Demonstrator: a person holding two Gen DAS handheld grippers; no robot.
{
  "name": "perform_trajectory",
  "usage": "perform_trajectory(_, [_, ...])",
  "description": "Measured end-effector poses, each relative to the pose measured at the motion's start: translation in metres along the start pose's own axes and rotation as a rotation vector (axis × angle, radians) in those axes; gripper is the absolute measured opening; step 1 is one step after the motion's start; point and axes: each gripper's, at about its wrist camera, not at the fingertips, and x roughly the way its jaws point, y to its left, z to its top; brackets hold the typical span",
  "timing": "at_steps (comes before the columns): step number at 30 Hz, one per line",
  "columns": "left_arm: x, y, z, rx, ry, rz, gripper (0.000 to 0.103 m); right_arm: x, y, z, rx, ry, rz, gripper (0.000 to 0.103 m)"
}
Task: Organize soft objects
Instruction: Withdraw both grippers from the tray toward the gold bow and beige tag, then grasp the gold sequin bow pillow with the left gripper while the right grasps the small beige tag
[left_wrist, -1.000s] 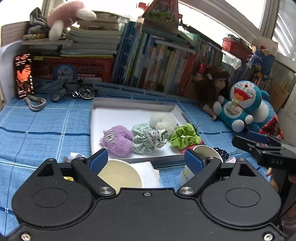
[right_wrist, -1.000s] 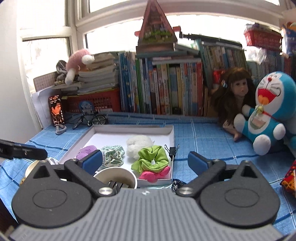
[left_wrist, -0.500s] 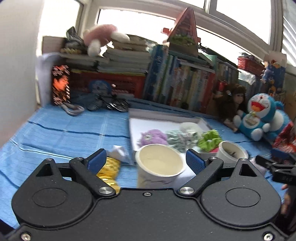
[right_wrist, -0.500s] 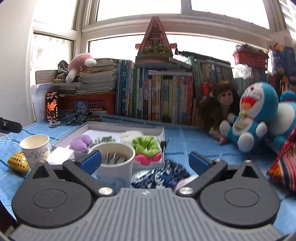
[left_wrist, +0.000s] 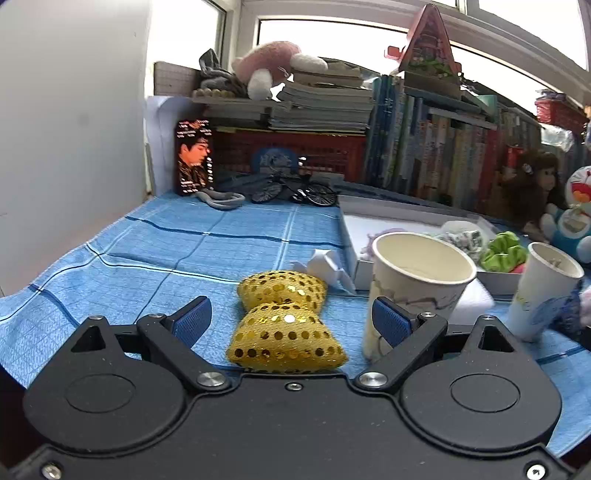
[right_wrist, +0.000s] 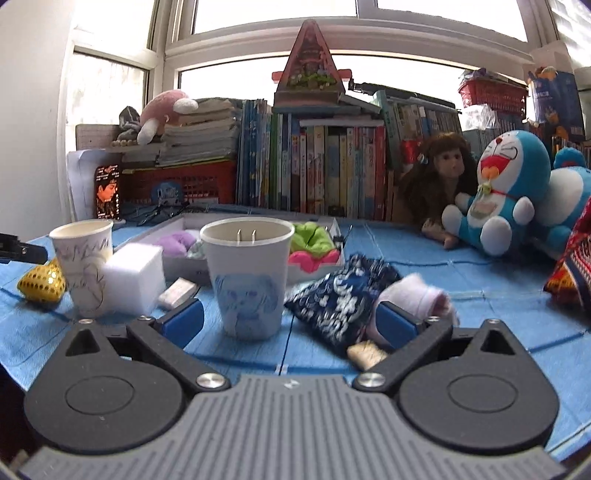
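Lining up: left gripper (left_wrist: 291, 319) jaws spread wide, empty, gold sequin bow (left_wrist: 282, 321) dead centre between pads, untouched, long axis running away from jaws. Right gripper (right_wrist: 290, 319) also wide, empty, blue patterned pouch (right_wrist: 340, 295) just right of centre.

Gold sequinned fabric bow (left_wrist: 284, 321), blue checked tablecloth (left_wrist: 207, 251), navy white-patterned cloth pouch (right_wrist: 338, 295), lime green scrunchie (right_wrist: 312, 236), white foam block (right_wrist: 135, 277), blue-and-white plush cat (right_wrist: 506, 192).
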Motion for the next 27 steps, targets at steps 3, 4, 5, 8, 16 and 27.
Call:
perform_trajectory(3, [0.007, -0.004, -0.006, 0.011, 0.006, 0.015, 0.093, -0.002, 0.004, -0.008, -0.004, -0.009, -0.014, 0.102])
perform_trajectory(4, [0.009, -0.005, -0.008, 0.012, 0.008, 0.017, 0.093, -0.002, 0.004, -0.009, -0.001, -0.008, -0.016, 0.102])
perform_trajectory(5, [0.011, -0.006, -0.010, 0.012, 0.010, 0.021, 0.093, -0.002, 0.004, -0.011, 0.004, -0.005, -0.019, 0.102])
perform_trajectory(8, [0.017, -0.008, -0.014, 0.007, 0.018, 0.031, 0.093, 0.001, 0.002, -0.015, 0.014, 0.011, -0.039, 0.102])
perform_trajectory(16, [0.026, -0.003, -0.021, -0.020, 0.031, 0.058, 0.093, 0.009, -0.014, -0.019, 0.073, 0.049, -0.127, 0.094])
perform_trajectory(27, [0.034, -0.001, -0.023, -0.037, 0.056, 0.049, 0.085, 0.023, -0.026, -0.019, 0.061, 0.101, -0.200, 0.071])
